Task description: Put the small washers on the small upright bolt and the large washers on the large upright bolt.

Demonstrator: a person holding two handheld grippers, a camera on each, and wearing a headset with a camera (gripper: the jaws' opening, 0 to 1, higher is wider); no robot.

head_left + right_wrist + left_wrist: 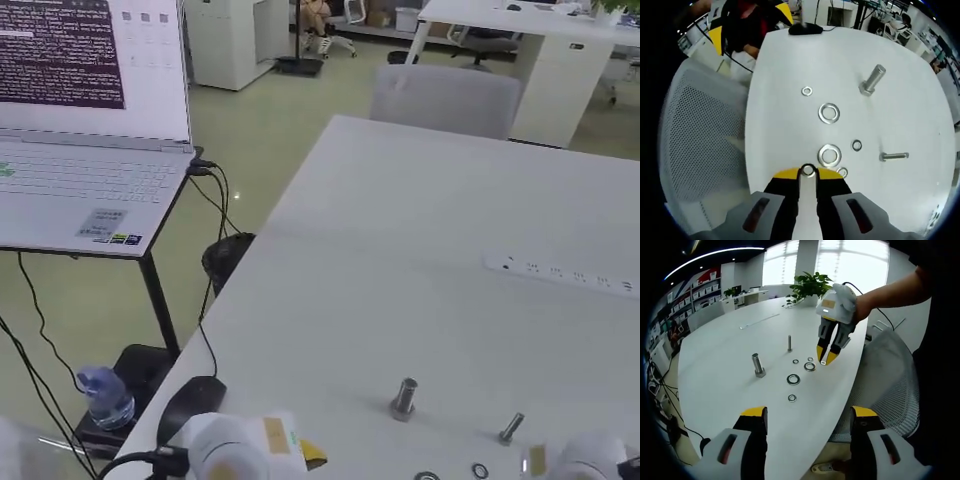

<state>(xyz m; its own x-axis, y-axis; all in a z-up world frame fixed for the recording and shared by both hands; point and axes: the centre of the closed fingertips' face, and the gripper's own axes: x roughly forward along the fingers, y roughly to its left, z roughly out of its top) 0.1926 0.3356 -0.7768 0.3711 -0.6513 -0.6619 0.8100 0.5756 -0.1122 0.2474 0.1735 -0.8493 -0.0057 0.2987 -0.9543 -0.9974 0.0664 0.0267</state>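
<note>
The large bolt [872, 80] and the thin small bolt [894, 156] stand upright on the white table [420, 230]. Two large washers [829, 113] [830, 154] and three small washers [807, 91] [856, 145] [842, 172] lie flat near them. My right gripper [808, 175] is shut on a small washer [808, 171], pinched on edge at its tips, above the table's near side. In the left gripper view the right gripper [826, 359] hangs over the washers. My left gripper [807, 415] is open and holds nothing, back over the table's edge, facing the large bolt [758, 365].
A power strip [560, 272] lies on the table beyond the bolts. A laptop [90, 180] sits on a side stand to the left, with cables and a mouse [190, 405] near the table corner. A mesh chair [700, 140] stands beside the table edge.
</note>
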